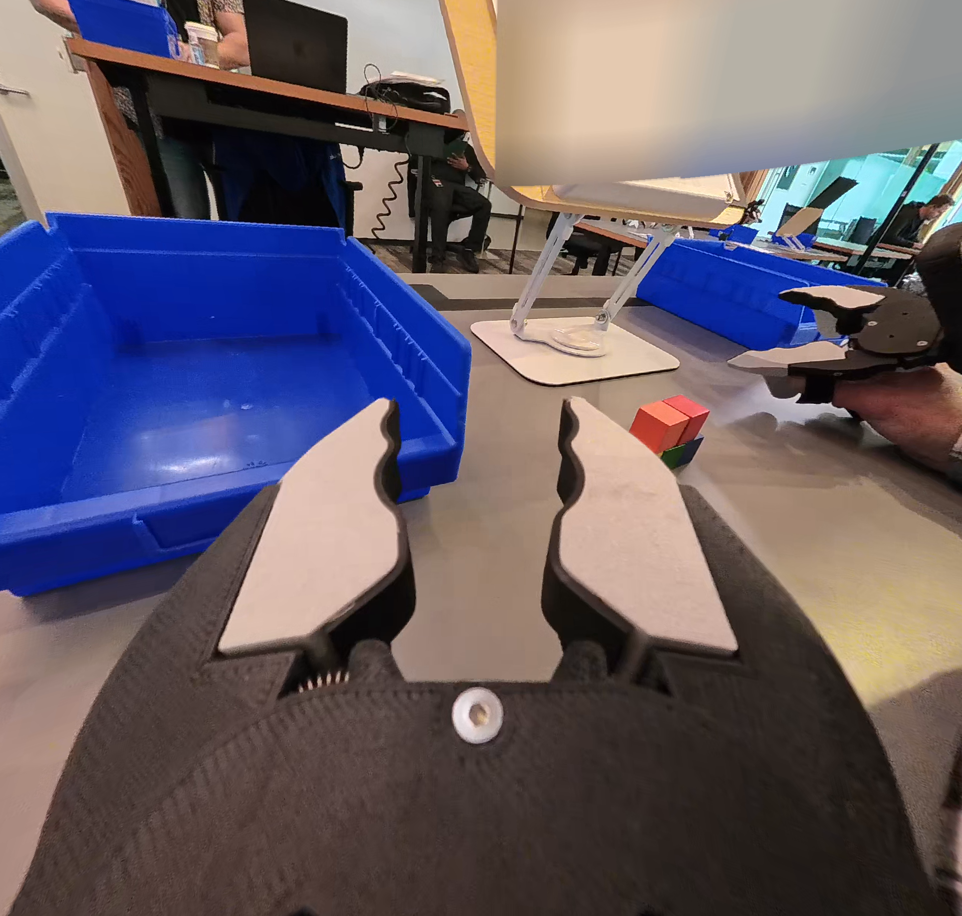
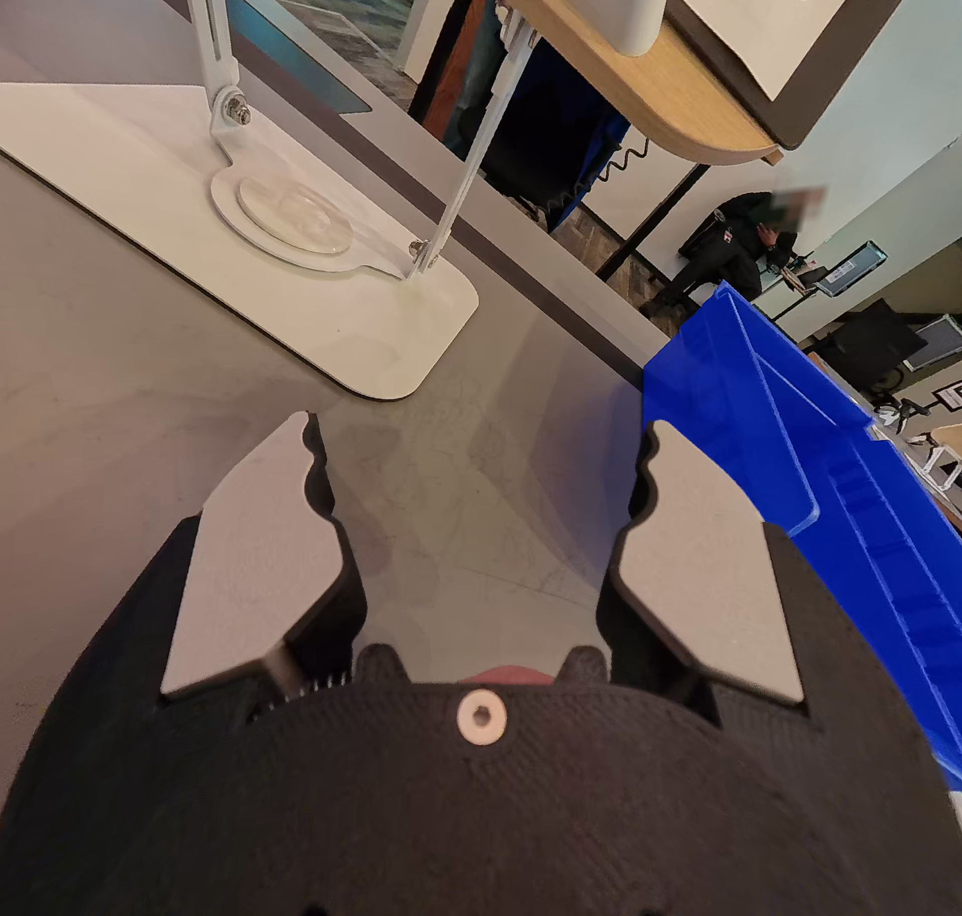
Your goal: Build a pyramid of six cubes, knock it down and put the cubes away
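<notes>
Left gripper [image 1: 479, 422] is hovering low over the grey table [image 1: 781, 552], jaws spread wide, holding nothing. Right gripper [image 2: 481, 443] is likewise gaping open and empty; in the left wrist view it is showing at the far right edge [image 1: 757, 329], turned on its side, with a hand [image 1: 900, 417] underneath it. Cubes [image 1: 669, 430] are sitting stacked on the table ahead and to the right of the left gripper's tips, between the two grippers: orange cube [image 1: 657, 425] and red cube [image 1: 690, 414] on top, touching each other, green and blue ones showing beneath. The left gripper's right finger [image 1: 619, 516] is cutting off the near side of the stack, so the cube count is unclear, probably a partly built pyramid. The stack is lying nearer the left gripper's line of reach than the right's, though either could get there; the right wrist view is not showing any cubes at all, only bare table, the white stand base [image 2: 208, 245] and the wall of a blue bin [image 2: 781, 448]. Big blue bin [image 1: 234, 370] is sitting just left of the left gripper, looking empty inside. A second blue bin [image 1: 729, 292] is lying farther back right, contents hidden. Remaining loose cubes are not visible anywhere. Next move likely calls for swinging right toward the stack.
</notes>
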Demonstrator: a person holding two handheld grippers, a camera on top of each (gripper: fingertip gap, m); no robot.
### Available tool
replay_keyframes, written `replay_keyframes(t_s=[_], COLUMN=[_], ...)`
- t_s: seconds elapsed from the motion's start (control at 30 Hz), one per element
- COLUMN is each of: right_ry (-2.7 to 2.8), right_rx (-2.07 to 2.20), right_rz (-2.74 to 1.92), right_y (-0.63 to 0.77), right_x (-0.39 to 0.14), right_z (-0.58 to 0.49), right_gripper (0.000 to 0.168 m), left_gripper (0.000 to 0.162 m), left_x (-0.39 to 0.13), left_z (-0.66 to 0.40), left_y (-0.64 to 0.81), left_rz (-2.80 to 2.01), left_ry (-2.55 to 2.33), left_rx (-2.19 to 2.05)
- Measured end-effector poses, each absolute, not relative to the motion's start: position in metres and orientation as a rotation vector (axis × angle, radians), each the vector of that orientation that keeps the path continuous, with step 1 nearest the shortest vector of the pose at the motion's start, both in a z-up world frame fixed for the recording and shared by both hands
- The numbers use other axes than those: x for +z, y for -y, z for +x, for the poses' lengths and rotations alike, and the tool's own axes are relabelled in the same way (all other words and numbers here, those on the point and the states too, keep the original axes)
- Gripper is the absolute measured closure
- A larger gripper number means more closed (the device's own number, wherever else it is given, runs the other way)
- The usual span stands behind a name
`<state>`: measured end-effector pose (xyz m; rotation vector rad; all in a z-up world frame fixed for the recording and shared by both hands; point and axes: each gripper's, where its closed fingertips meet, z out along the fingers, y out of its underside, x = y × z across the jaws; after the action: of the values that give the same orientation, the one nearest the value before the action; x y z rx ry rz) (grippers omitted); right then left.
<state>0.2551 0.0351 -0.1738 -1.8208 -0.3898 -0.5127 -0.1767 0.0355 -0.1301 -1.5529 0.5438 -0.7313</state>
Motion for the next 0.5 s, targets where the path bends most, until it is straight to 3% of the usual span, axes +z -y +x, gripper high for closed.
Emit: replay_keyframes(t_s=[0.5], right_ry=[0.375], right_rx=[-0.234], right_rz=[-1.772], right_y=[-0.025], right_x=[-0.155], right_z=[0.231], right_gripper=[0.047], left_gripper=[0.093], left_x=[-0.125], left_z=[-0.142], left_y=[-0.030], left_rz=[-1.599], left_ry=[-0.634], left_rx=[-0.603])
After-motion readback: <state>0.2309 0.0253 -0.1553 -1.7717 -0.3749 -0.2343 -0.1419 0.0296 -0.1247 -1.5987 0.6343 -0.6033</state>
